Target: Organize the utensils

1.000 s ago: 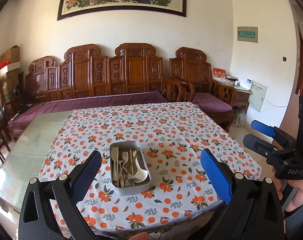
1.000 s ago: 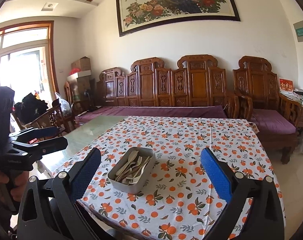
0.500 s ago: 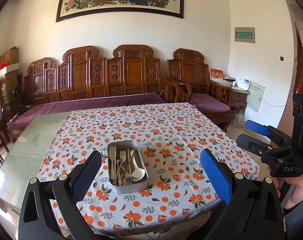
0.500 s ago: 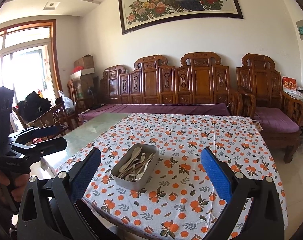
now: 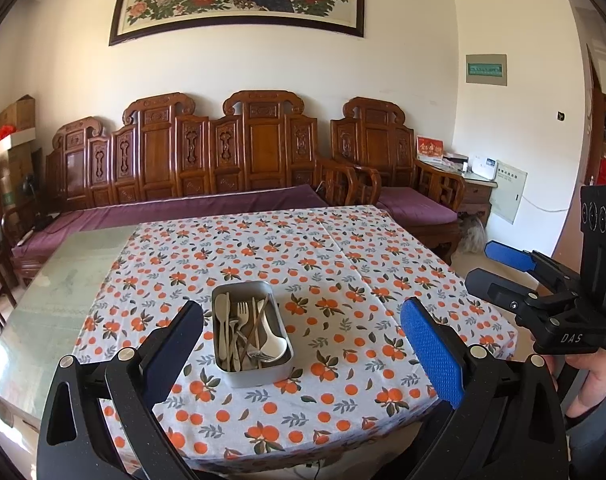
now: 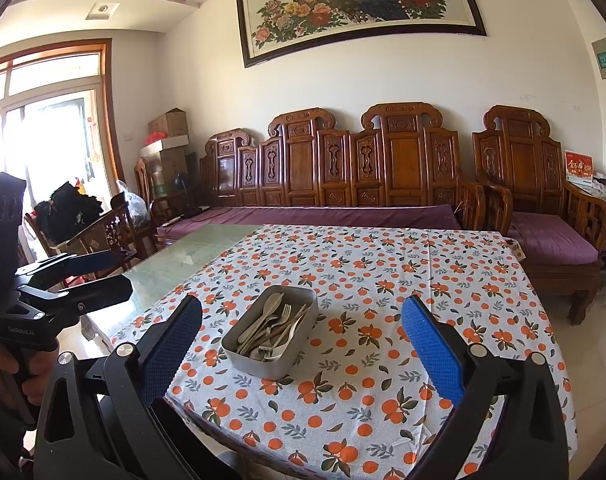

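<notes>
Your black left gripper [image 5: 303,344] and right gripper [image 6: 303,344] both gape empty, short of the rectangular metal utensil tin [image 5: 251,330] on the orange-print tablecloth [image 5: 343,272].

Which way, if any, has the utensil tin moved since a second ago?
No. The utensil tin sits by the same orange prints on the tablecloth.

Both views are bright and sharp. Daylight enters through the window [image 6: 43,140], which is overexposed to white, and leaves a pale sheen on the bare table top [image 6: 191,252]. Shadows are soft. Fisheye distortion bows the walls; dark vignetting fills the corners.
</notes>
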The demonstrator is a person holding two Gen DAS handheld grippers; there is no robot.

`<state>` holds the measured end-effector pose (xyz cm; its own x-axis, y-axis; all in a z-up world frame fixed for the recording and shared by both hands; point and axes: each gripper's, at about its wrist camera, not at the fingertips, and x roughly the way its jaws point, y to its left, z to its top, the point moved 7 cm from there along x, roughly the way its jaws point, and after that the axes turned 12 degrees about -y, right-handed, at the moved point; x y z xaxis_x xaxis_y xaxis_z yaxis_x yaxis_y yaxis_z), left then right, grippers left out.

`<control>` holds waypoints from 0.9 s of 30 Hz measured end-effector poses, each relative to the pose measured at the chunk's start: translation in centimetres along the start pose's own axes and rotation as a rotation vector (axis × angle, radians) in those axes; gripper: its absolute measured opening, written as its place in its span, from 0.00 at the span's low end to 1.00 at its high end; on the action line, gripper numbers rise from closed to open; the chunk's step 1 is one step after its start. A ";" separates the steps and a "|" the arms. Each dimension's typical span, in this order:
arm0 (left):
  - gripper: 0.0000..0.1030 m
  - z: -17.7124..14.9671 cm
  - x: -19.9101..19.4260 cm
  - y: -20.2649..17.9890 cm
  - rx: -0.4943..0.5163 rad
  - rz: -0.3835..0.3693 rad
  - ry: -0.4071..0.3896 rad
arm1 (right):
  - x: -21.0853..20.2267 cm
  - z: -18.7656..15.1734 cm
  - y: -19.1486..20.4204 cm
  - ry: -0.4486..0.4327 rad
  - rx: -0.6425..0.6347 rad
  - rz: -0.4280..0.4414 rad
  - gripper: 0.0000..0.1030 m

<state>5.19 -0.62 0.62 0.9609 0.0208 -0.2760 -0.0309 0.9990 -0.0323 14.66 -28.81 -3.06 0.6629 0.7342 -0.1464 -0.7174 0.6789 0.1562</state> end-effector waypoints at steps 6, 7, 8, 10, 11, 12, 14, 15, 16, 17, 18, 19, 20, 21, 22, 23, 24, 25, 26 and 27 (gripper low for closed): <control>0.92 -0.1 0.0 0.1 -0.001 0.007 0.002 | 0.0 0.0 -0.1 0.001 0.001 -0.002 0.97; 0.92 -0.1 0.0 0.1 -0.001 0.007 0.001 | 0.0 0.0 0.0 0.001 0.001 -0.001 0.97; 0.92 -0.1 0.0 0.1 -0.001 0.008 0.001 | 0.0 0.0 0.0 0.001 -0.001 -0.002 0.97; 0.92 -0.1 0.0 0.1 -0.002 0.007 0.002 | 0.0 0.0 0.0 0.000 -0.001 -0.001 0.97; 0.92 -0.1 0.0 0.1 -0.001 0.008 0.001 | 0.0 0.0 0.0 0.000 -0.001 -0.001 0.97; 0.92 -0.1 0.0 0.1 0.001 0.008 0.002 | 0.0 0.0 0.0 0.001 0.000 0.000 0.97; 0.92 -0.2 0.0 0.1 0.004 0.010 0.001 | 0.0 0.0 0.0 0.001 -0.001 0.000 0.97; 0.92 -0.1 0.0 0.2 0.004 0.011 0.001 | 0.0 0.0 0.0 0.000 -0.001 -0.001 0.97; 0.92 -0.1 0.0 0.2 0.003 0.011 0.000 | 0.0 0.0 0.0 0.001 -0.001 -0.001 0.97; 0.92 -0.1 0.0 0.1 0.003 0.011 0.000 | 0.0 0.0 0.0 0.000 0.000 -0.001 0.97; 0.92 -0.1 0.1 0.1 0.004 0.012 -0.001 | 0.0 0.0 -0.1 0.000 0.000 -0.001 0.97; 0.92 -0.1 0.1 0.1 0.004 0.012 -0.001 | 0.0 0.0 0.0 0.000 0.000 -0.001 0.97; 0.92 -0.1 0.0 0.1 0.004 0.012 -0.001 | 0.0 0.0 0.0 0.000 -0.001 -0.001 0.97; 0.92 -0.1 0.1 0.2 0.003 0.012 -0.001 | 0.0 0.0 -0.1 0.000 -0.001 -0.001 0.97; 0.92 0.0 0.1 0.1 0.002 0.012 -0.001 | 0.0 0.0 -0.1 0.000 0.000 -0.001 0.97; 0.92 0.0 0.1 0.2 0.002 0.012 -0.002 | 0.0 -0.1 -0.1 0.000 0.000 -0.001 0.97; 0.92 0.0 0.0 0.1 0.003 0.013 -0.003 | 0.0 -0.1 -0.1 0.000 0.000 -0.002 0.97; 0.92 0.0 0.1 0.2 0.004 0.014 -0.003 | 0.0 0.0 -0.1 0.000 0.000 -0.001 0.97; 0.92 0.0 0.1 0.2 0.004 0.014 -0.003 | 0.0 0.0 -0.1 0.000 -0.001 0.000 0.97; 0.92 -0.1 0.1 0.1 0.003 0.014 -0.003 | 0.0 0.0 -0.1 -0.001 -0.001 -0.001 0.97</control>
<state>5.23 -0.51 0.53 0.9613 0.0347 -0.2733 -0.0434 0.9987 -0.0258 14.70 -28.86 -3.09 0.6638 0.7335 -0.1460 -0.7171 0.6796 0.1546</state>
